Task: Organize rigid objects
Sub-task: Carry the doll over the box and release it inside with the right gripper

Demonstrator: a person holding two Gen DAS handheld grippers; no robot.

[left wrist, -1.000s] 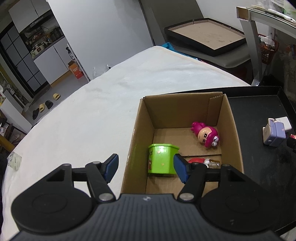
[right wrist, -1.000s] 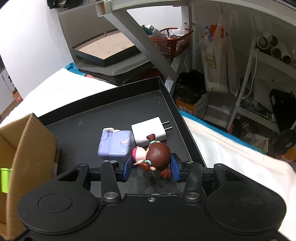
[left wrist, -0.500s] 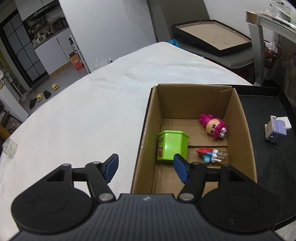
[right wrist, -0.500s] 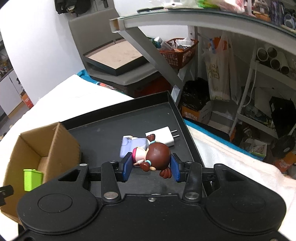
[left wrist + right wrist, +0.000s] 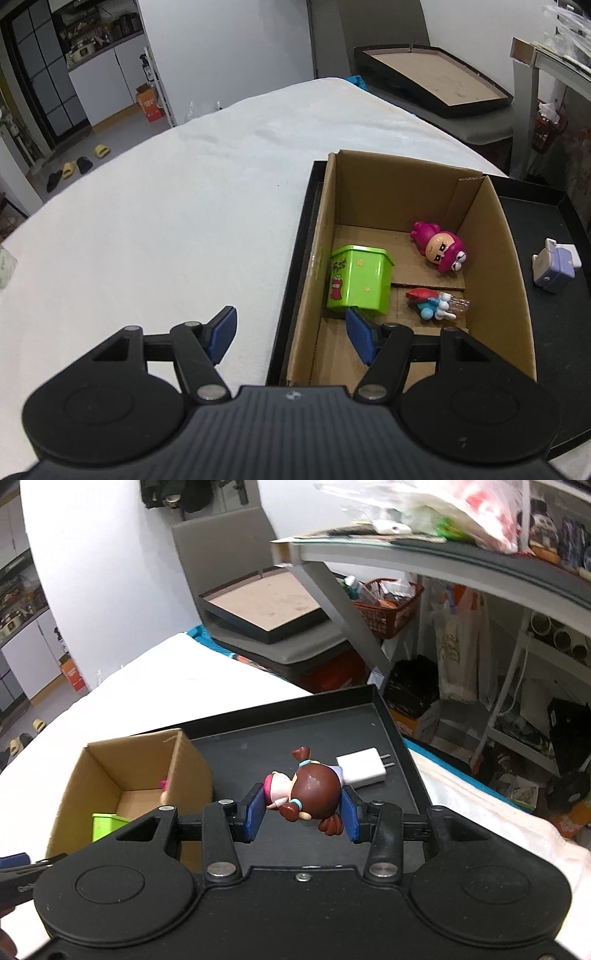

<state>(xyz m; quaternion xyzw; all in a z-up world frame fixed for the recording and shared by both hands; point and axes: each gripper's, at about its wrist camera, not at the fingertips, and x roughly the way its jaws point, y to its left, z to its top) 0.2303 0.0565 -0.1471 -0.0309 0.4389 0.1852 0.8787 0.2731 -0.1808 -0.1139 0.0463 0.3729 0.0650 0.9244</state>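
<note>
Higher now, my right tongs [image 5: 301, 814] clamp the brown-haired doll [image 5: 308, 792] above the black tray [image 5: 258, 738]; my left tongs [image 5: 291, 334] gape empty beside the cardboard box [image 5: 513, 266].

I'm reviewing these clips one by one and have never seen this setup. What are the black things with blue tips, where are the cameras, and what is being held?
They are hand-held tongs, one per hand, each carrying a camera looking along its fingers. In the left view the left tongs are open and empty, over the near edge of a cardboard box holding a green tin, a pink figurine and a small blue toy. In the right view the right tongs grip a brown-haired doll above a black tray, where a white charger lies.
</note>
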